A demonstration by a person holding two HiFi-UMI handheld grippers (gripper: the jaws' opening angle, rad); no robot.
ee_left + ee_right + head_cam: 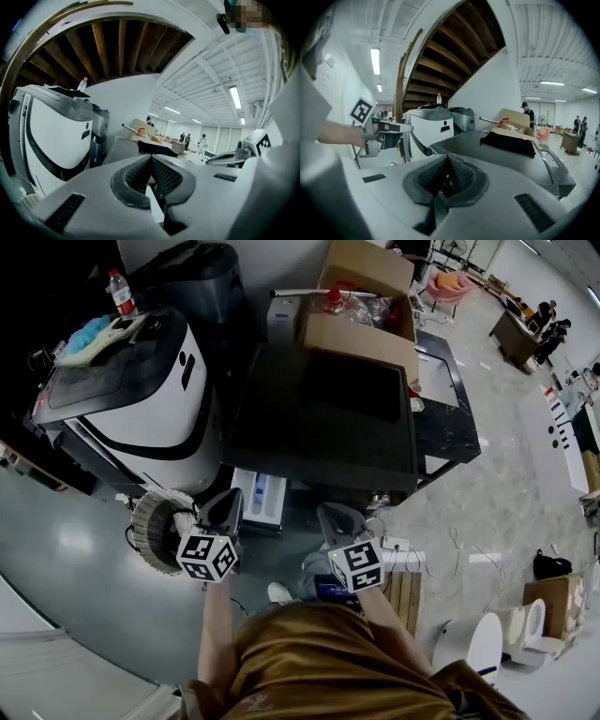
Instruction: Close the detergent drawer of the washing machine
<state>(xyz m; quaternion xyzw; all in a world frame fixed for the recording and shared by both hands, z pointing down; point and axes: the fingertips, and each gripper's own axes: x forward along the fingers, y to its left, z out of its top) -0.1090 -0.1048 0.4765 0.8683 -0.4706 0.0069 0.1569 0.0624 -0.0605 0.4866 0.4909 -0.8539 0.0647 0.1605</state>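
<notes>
The washing machine [319, 427] is a dark grey box in the middle of the head view. Its detergent drawer [260, 495], white with blue inside, sticks out of the front at the lower left. My left gripper [230, 500] hangs just left of the drawer, apart from it, with its jaws shut and empty [151, 157]. My right gripper [331, 513] is held at the machine's front edge, right of the drawer, and its pads meet at the tip with nothing between them [448, 157]. The machine's grey top [487, 150] lies ahead in the right gripper view.
A black cloth [356, 385] and an open cardboard box [361, 306] sit on the machine. A white and black appliance [141, 399] with a water bottle [119, 292] stands to the left. A coiled hose [155, 526] and a power strip [398, 554] lie on the floor.
</notes>
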